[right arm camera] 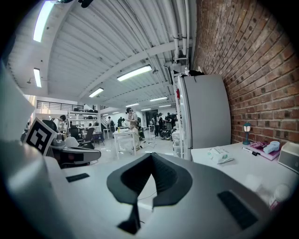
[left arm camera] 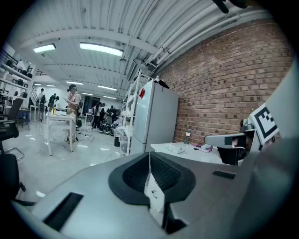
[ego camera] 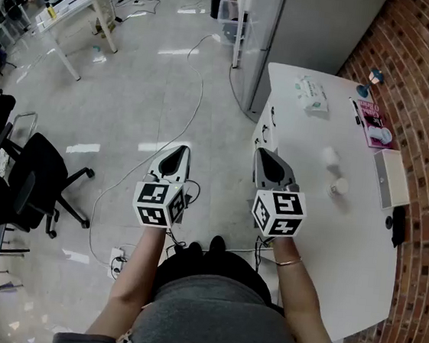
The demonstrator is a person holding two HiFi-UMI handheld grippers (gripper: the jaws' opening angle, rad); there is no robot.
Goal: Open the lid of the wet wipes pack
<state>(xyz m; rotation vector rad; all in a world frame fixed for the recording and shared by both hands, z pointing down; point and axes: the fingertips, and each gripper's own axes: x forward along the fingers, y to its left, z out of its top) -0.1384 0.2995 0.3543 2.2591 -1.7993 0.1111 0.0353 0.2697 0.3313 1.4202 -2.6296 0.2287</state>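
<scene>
The wet wipes pack [ego camera: 312, 93] is white and green and lies flat near the far end of the white table [ego camera: 358, 260]; its lid looks closed. It also shows small in the left gripper view [left arm camera: 176, 148] and in the right gripper view [right arm camera: 219, 154]. My left gripper [ego camera: 177, 152] hovers over the floor, left of the table, with its jaws shut and nothing in them [left arm camera: 149, 155]. My right gripper [ego camera: 266, 157] hangs at the table's near left edge, well short of the pack, also shut and empty [right arm camera: 151, 157].
On the table stand a small white bottle [ego camera: 339, 186], a pink book [ego camera: 374, 120], a white box [ego camera: 391, 178] and a small lamp [ego camera: 375, 75]. A grey cabinet [ego camera: 292, 30] stands behind the table. An office chair [ego camera: 44, 178] and cables [ego camera: 197, 88] are on the floor at left.
</scene>
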